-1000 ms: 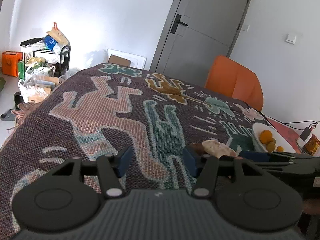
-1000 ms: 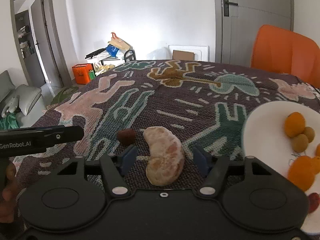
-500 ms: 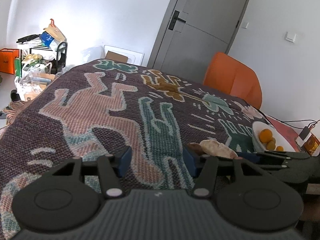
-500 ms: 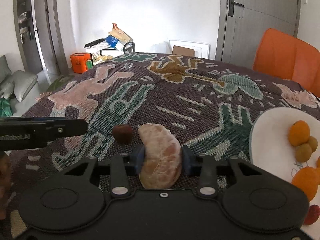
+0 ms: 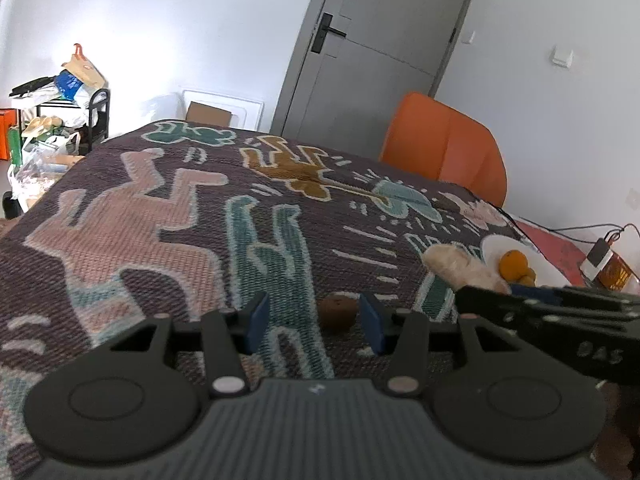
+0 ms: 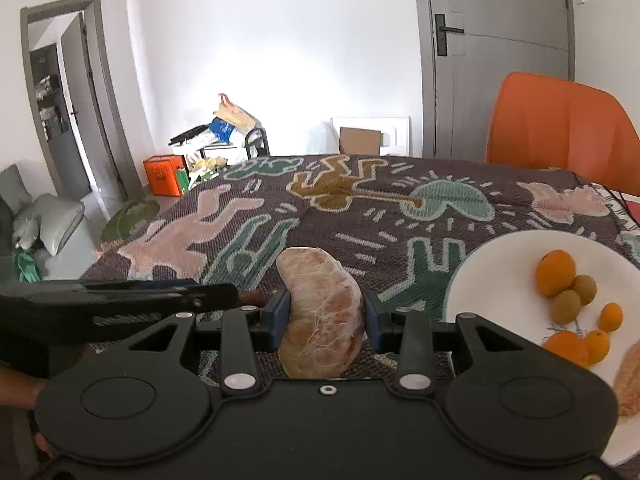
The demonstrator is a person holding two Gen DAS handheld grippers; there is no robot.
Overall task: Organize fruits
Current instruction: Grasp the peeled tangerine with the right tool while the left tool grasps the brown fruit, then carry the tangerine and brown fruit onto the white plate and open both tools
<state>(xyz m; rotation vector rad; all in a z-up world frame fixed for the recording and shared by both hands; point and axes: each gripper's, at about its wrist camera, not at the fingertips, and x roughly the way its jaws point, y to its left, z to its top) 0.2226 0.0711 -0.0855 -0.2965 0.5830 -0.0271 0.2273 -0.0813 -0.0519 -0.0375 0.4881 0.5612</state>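
The right tongs point(image 6: 323, 314) are clenched on a peeled pomelo segment point(image 6: 320, 312), its blue pads pressed against both flanks of the pale, curved piece, which stands raised above the patterned cloth point(image 6: 360, 216) covering the bench. The left tongs point(image 5: 310, 322) are released, pads spread wide, with a small brown fruit point(image 5: 337, 313) lying on the cloth between them and nearer the right pad; whether either pad touches it cannot be told.

At the right edge of the bench a white plate point(image 6: 492, 280) carries an orange point(image 6: 555, 272), two small brown fruits point(image 6: 565, 306), several little kumquats point(image 6: 611, 317) and another peeled segment point(image 6: 626, 380), this last cut off by the frame edge. In the right wrist view the brown fruit is almost wholly hidden behind the left tongs' body. In the left wrist view the pomelo segment's lower part is hidden by the right tongs' housing, where raised lettering is too blurred to read. An orange chair point(image 6: 560, 120) stands at the far edge of the bench.
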